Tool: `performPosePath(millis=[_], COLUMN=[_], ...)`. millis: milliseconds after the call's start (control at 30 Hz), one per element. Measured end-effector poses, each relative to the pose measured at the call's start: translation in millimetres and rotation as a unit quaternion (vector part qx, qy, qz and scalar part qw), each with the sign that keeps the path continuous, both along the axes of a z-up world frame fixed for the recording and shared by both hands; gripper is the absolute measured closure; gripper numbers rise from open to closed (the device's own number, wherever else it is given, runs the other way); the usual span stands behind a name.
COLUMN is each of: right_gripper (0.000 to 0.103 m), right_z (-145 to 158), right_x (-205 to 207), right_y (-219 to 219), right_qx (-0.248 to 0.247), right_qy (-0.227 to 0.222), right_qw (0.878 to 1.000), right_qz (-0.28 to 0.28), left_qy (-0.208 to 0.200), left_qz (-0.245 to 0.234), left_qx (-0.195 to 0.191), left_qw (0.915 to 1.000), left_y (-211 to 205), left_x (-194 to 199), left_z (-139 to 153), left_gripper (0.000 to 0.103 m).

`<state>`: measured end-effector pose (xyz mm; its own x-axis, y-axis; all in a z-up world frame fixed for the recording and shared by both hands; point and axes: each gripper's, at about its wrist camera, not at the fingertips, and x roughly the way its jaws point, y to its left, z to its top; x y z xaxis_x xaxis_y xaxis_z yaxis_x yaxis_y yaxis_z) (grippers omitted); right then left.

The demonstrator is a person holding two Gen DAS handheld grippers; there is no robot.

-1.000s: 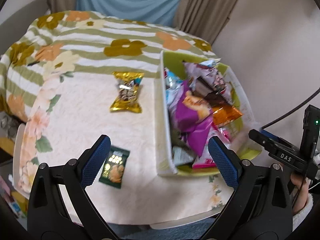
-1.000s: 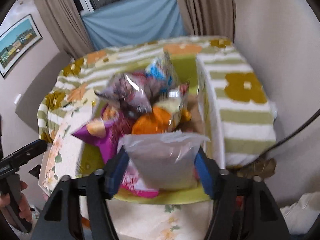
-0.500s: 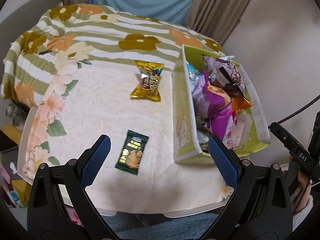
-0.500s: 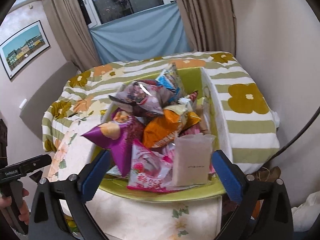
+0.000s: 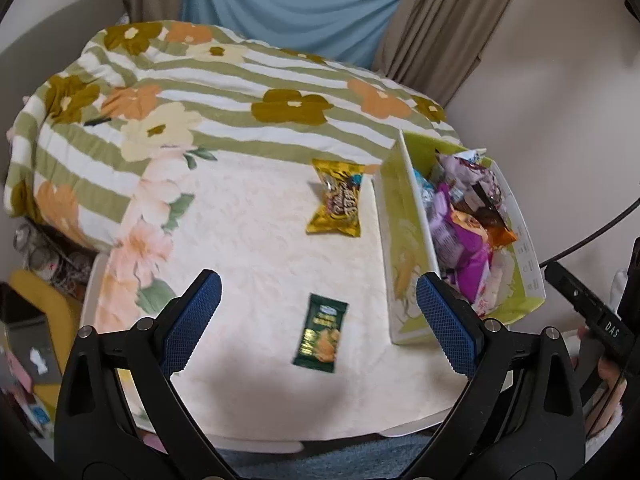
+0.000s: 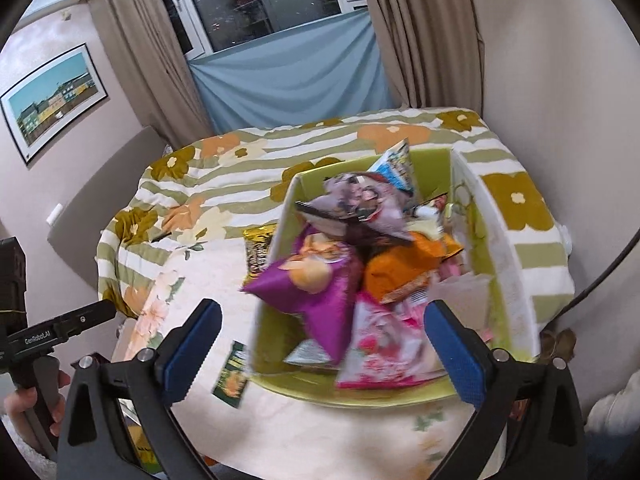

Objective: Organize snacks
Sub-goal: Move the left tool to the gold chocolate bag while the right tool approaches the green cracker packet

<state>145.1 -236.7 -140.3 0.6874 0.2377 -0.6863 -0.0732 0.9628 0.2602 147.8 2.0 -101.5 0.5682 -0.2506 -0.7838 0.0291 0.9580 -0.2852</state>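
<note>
Released, pale pouch lies in box (right tool gaping).

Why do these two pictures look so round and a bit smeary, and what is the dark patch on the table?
Left wrist view: fisheye lens bends the table edges; the green packet is slightly blurred, with a soft shadow in front of it. Right wrist view: motion blur smears the snack box and purple bag; the dark window shows reflections.

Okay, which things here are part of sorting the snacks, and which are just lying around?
Part of the job:
- green box of snack bags
- gold snack packet out on the table
- dark green snack packet out on the table

Just lying about:
- floral blanket
- framed picture
- curtains
- yellow item beside the table
</note>
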Motion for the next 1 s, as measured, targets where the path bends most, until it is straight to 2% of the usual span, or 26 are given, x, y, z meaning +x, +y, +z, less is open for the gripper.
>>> performPosePath(millis=[267,567,767,1000], right_gripper=[0.002,0.002,0.002,0.002], right_z=[3,-11,-29,-64], right_x=[0,3,-1,-9], right_y=[65,130,159,180], right_qx=[-0.031,-0.046,-0.039,-0.049], right_qy=[0.001,0.022,0.042,0.077], right_qw=[0.999,0.996,0.991,0.982], right_qz=[-0.035,-0.075,-0.122,-0.167], left_qy=[0.007,0.027,0.050,0.087], left_qz=[-0.055,-0.135,-0.189,-0.228], left_qx=[-0.014,-0.026,-0.027,-0.042], left_qw=[0.9983,0.9902,0.9803,0.9689], left_y=[35,50,37,-7], left_x=[41,95,135,179], left_z=[3,-12,-34,-81], left_gripper=[0.006,0.006,0.006,0.006])
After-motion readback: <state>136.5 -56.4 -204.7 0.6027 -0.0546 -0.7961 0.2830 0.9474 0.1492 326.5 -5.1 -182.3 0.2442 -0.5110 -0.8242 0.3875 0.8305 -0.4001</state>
